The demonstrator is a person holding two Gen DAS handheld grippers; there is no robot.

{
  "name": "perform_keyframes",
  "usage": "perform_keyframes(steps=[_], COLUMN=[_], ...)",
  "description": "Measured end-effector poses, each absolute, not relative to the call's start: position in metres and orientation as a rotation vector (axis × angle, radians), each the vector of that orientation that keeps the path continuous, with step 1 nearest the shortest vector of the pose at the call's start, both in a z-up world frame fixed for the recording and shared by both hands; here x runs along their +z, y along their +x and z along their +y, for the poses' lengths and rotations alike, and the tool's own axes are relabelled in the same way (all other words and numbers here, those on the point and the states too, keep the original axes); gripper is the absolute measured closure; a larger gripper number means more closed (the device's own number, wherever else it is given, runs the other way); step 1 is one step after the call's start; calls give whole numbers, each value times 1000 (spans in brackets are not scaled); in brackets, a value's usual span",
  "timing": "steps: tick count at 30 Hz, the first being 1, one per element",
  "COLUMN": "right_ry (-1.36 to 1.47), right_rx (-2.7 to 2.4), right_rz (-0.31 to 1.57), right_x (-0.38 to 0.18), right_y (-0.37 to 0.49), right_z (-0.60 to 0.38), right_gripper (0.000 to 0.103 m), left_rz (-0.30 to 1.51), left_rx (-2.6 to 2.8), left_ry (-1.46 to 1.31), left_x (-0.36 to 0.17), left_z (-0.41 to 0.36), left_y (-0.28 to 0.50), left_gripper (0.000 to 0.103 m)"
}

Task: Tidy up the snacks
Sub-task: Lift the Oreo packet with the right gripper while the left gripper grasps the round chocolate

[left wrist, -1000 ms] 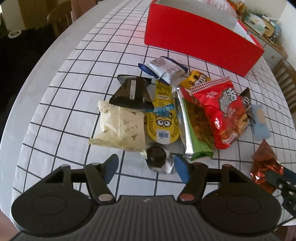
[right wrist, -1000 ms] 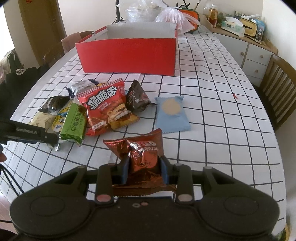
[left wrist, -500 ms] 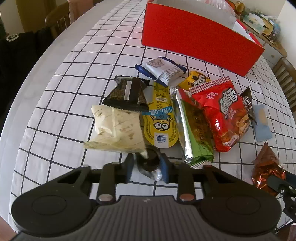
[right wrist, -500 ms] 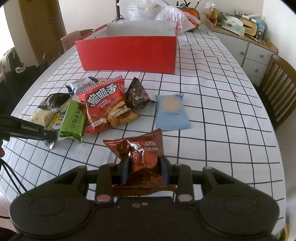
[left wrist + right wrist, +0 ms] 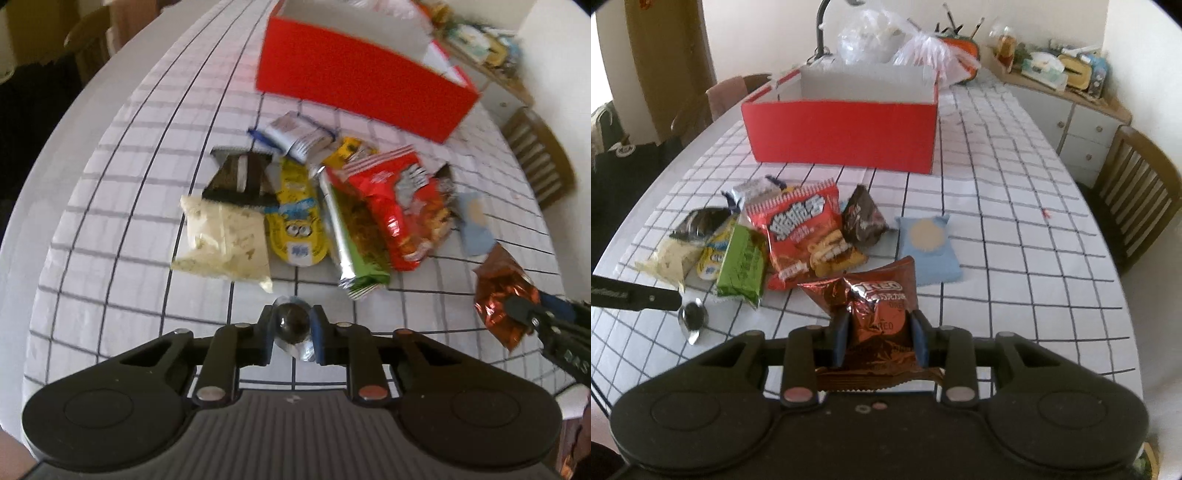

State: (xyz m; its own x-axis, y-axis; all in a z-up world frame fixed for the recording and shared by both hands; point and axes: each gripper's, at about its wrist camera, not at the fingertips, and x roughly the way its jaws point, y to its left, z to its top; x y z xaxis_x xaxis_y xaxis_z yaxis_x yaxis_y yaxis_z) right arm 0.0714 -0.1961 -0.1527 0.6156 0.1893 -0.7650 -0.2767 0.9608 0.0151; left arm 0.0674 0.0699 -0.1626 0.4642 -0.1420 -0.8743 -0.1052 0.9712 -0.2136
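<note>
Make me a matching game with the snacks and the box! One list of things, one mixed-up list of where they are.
Things:
1. Oreo bag
2. silver candy
3. blue pack
4. red box

Places:
A. in the left gripper
B. far end of the snacks
C. in the right gripper
D. flat on the table, right of the pile

Pairs: 1-C, 2-A, 3-D, 4-B

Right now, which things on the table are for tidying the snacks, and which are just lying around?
For the job:
- red box
- small foil-wrapped candy in left claw
- Oreo packet in right claw
- red chips bag
- green bar
- blue packet

Just lying about:
- plastic bags
- wooden chair
</note>
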Motion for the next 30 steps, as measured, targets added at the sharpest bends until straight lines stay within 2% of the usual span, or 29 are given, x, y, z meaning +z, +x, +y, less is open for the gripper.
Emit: perform_keyframes(steps=[3, 9, 11, 12, 13, 15, 16, 22, 26, 29, 30], right_ry=[-97, -46, -27, -17, -10, -6, -8, -24, -69, -90, -108], right_rx=[234, 149, 125, 114, 106, 103, 106, 173, 265, 364, 385], right_rz=[853, 833, 829, 825, 823, 826, 830, 838, 865, 902, 905], right_x=[-147, -137, -134, -132, -130, -129, -130, -134, -147, -155, -157], right_y=[65, 48, 41, 37, 33, 27, 26, 47, 70, 84, 87], right_z=[-191, -184, -183, -182, -182, -181, -182, -195, -201, -213, -216], right_gripper=[69, 69, 69, 69, 69, 69, 70, 75, 73, 70, 67], left_rz=[1062, 1112, 1132, 1145, 1148, 1137, 1131, 1146, 1152, 1137, 1133], left_rx=[-65, -153, -188, -213, -229, -249, -248, -164, -102, -38, -22], left_ry=[-245, -218, -196, -190, -186, -175, -178, -156, -138, -98, -94], left_x=[-155, -161, -164, -166, -167, -170, -172, -189, -190, -189, -189], left_z=[81, 91, 88, 87, 87, 85, 84, 73, 65, 58, 57], left_y=[67, 76, 78, 78, 77, 74, 73, 84, 84, 82, 82], left_gripper=[83, 83, 77, 69, 54, 32, 32, 33, 35, 53, 65])
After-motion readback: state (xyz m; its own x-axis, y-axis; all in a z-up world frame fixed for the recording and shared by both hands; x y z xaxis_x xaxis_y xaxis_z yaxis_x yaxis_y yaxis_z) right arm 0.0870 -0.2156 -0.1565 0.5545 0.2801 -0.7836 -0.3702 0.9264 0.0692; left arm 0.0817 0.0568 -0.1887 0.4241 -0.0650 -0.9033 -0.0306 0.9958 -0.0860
